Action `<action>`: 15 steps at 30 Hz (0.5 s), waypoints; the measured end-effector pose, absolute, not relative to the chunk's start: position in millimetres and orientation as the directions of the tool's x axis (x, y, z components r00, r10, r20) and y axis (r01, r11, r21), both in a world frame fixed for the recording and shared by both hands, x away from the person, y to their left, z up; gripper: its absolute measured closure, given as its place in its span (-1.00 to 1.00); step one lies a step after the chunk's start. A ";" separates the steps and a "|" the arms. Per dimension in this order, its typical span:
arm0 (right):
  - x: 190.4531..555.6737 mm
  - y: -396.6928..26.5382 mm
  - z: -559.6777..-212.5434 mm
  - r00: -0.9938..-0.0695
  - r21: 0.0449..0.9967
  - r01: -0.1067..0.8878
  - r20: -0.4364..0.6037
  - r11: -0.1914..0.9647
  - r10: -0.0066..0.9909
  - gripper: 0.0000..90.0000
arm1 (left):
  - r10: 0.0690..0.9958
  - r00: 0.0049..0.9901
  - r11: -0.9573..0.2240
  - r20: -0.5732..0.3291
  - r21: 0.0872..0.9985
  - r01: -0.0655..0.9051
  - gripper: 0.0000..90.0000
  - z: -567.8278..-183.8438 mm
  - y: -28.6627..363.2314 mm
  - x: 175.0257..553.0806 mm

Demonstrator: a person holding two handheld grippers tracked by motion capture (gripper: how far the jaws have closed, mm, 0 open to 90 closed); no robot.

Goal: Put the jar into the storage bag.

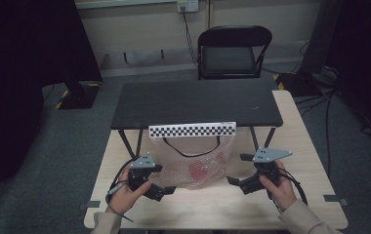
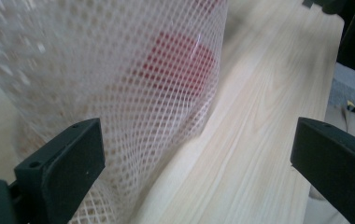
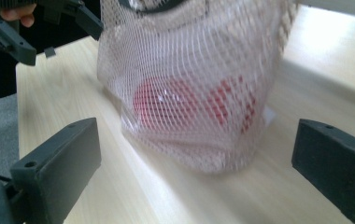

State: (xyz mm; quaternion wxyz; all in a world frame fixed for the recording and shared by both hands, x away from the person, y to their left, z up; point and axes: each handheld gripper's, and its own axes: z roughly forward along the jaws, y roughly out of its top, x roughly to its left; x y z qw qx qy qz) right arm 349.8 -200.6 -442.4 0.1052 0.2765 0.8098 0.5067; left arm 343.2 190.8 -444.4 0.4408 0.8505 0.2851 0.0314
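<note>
— Nearest item? Both grippers: left gripper (image 1: 166,190), right gripper (image 1: 234,169), matte black jaws spread, nothing pinched.
— Between them? White mesh bag (image 1: 193,158), soft, red contents (image 3: 185,105), resting on pale wooden table (image 1: 300,141).

White mesh bag (image 3: 189,70), pale wood table (image 3: 119,186)

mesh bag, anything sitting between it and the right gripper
Nothing visible does. The right gripper is open, with bare wooden table between its jaws and the mesh bag, which holds something red.
</note>
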 end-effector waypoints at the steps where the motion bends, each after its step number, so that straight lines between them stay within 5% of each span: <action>1: 348.3 -204.5 -446.8 -0.822 0.872 0.346 0.104 0.346 0.560 -0.99 | 0.513 0.837 -0.462 -0.192 0.760 0.457 -0.94 -449.7 190.6 343.7; 15: 337.9 -247.8 -498.4 -0.768 0.756 0.460 0.076 0.465 0.636 -0.97 | 0.531 0.836 -0.568 -0.137 0.674 0.471 -0.94 -492.4 200.0 346.8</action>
